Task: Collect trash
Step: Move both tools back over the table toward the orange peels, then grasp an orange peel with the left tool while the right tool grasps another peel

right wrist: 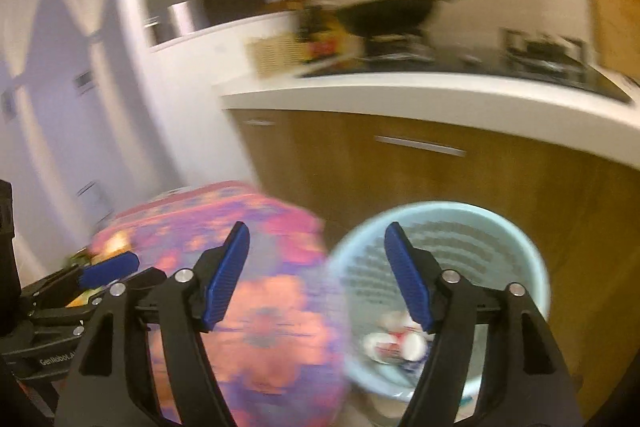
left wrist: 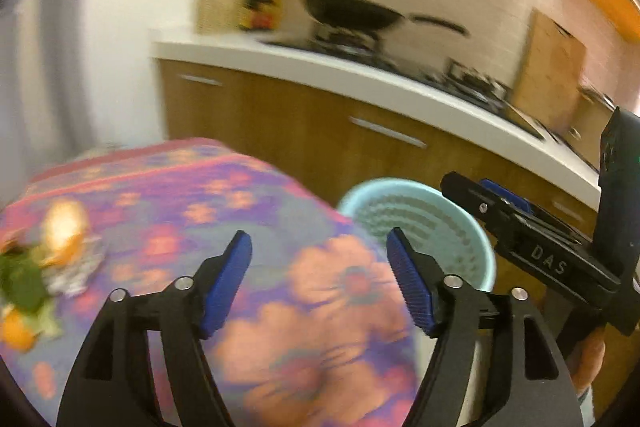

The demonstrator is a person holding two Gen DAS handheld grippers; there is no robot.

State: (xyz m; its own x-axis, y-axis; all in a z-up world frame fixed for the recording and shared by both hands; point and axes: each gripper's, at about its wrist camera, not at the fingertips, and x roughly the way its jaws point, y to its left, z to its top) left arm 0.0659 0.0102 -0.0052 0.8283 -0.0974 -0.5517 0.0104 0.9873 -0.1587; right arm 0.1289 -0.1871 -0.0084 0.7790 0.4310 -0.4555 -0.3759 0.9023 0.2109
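Currently both tongs stand wide apart and empty: left tongs (left wrist: 319, 242) over the flowered bench (left wrist: 240, 211), right tongs (right wrist: 317, 234) at the rim of the pale blue wastebasket (right wrist: 532, 251). Crumpled paper cups (right wrist: 394, 345) already lie in the basket bottom. Remaining trash, orange peel and green scraps (left wrist: 28, 275), sits on foil at the bench's left end, well apart from my left tongs. Both views are smeared. Risk as I judge it: reaching while blurred, I may misjudge the peel, scatter loose scraps, or knock the basket.

floral-cloth table (left wrist: 256, 195), orange peels (left wrist: 64, 231) and green leaves (left wrist: 22, 281) lying at its left edge
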